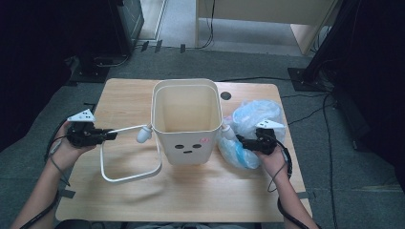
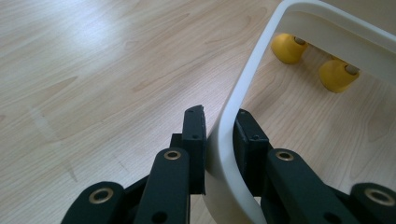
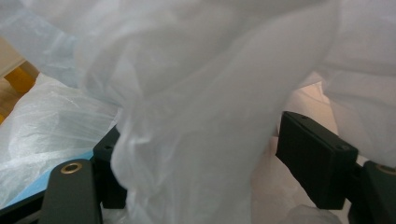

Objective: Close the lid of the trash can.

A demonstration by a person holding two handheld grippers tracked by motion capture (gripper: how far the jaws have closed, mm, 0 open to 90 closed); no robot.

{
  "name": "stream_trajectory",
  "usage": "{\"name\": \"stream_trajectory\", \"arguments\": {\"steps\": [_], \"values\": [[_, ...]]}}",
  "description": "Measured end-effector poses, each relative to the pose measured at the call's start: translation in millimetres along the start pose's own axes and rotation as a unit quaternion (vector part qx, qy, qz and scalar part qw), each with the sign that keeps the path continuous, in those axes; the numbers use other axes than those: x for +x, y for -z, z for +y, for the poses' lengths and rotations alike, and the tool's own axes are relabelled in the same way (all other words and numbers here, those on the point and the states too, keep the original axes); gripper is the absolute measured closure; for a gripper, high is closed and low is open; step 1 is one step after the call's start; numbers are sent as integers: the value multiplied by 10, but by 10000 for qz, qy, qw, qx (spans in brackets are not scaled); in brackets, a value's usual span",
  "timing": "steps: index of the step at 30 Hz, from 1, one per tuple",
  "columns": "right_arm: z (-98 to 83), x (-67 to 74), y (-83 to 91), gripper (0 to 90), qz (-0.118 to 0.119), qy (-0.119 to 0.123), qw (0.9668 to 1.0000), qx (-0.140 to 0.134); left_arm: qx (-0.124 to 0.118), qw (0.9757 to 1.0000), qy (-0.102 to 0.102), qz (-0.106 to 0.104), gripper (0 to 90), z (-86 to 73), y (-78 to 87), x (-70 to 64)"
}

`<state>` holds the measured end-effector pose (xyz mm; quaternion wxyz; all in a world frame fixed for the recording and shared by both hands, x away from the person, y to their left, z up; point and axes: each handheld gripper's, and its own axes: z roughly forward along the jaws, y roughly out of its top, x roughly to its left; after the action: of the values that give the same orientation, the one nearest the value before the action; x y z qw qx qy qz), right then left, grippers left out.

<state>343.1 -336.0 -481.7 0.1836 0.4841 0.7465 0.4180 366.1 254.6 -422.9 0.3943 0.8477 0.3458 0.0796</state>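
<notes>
The cream bin point(image 1: 186, 121) stands upright at the middle of the wooden table point(image 1: 191, 191), its face marks toward the person. Its white frame handle point(image 1: 128, 162) swings out toward nine o'clock and lies low over the tabletop. The left gripper point(image 1: 111, 135) is clamped on that handle: in the left gripper view the two black jaws press the white bar point(image 2: 223, 154) from both sides, with the bin's yellow feet point(image 2: 289, 47) beyond.

At three o'clock of the bin lies a crumpled translucent plastic bag point(image 1: 250, 129). The right gripper point(image 1: 240, 141) reaches into it; its jaws stand wide with film point(image 3: 196, 121) draped between them, and whether the pads actually pinch it cannot be told.

To do the step well, the person should lift the handle in a steady arc so the bin does not tip or slide, and close firmly on one edge of the bag, not a loose fold, before drawing it toward the bin's mouth.

The table sits on grey carpet; cables point(image 1: 305, 112) trail at two o'clock, dark stands flank both sides, and pale furniture point(image 1: 267, 14) sits at twelve.
</notes>
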Motion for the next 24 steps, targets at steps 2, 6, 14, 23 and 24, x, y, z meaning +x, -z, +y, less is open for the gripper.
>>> {"name": "stream_trajectory", "arguments": {"steps": [2,6,14,23,24], "values": [[0,-1,-1,260,2,5,10000,0,0,10000,20,1,770,18,42,0],[1,0,-1,260,1,5,10000,0,-37,10000,36,-27,770,34,112,16],[2,4,1,260,-7,1,10000,6,-75,10000,24,-30,770,84,236,24],[3,7,1,260,-15,8,10000,9,-53,10000,44,17,770,139,387,55],[3,7,1,260,-15,6,10000,9,-37,10000,34,25,770,143,404,60]]}}
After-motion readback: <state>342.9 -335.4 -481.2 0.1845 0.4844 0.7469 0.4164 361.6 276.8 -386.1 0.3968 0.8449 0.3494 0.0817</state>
